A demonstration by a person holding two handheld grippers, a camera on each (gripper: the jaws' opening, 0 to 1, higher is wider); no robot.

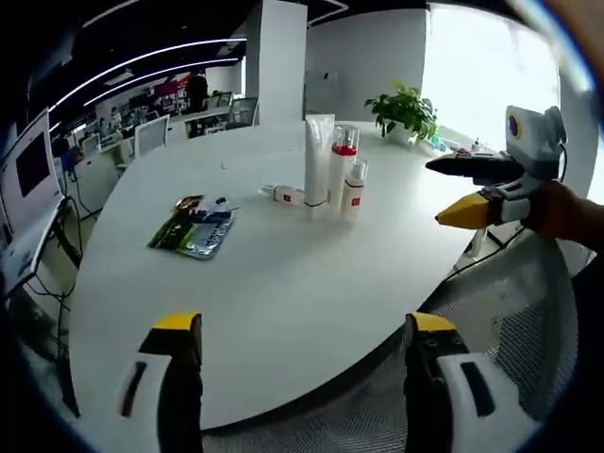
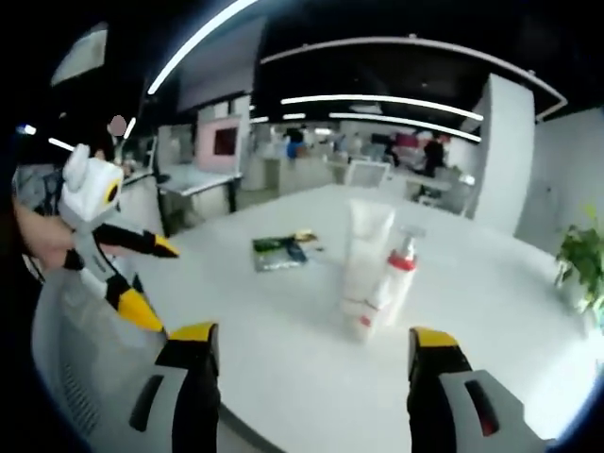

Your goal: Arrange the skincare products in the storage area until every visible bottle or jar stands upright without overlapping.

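On the desk [image 1: 283, 283], a tall tube [image 1: 318, 165], a pump bottle [image 1: 342, 165] and a small bottle [image 1: 355, 187] stand upright, clustered and touching. A small bottle lying flat [image 1: 282, 193] sits just left of them; flat packets [image 1: 193, 226] lie farther left. Potted plant [image 1: 406, 111] stands at the desk's far edge, behind the cluster.

Open-plan office: large white rounded meeting table [image 1: 283, 283], grey mesh-backed chair [image 1: 510, 311], rows of desks with monitors [image 2: 311, 170], linear ceiling strip lights [image 2: 377, 99].

right gripper [image 2: 307, 363] jaws apart, empty | tube [image 2: 363, 250], pump bottle [image 2: 396, 274] upright, touching | table [image 2: 472, 311]
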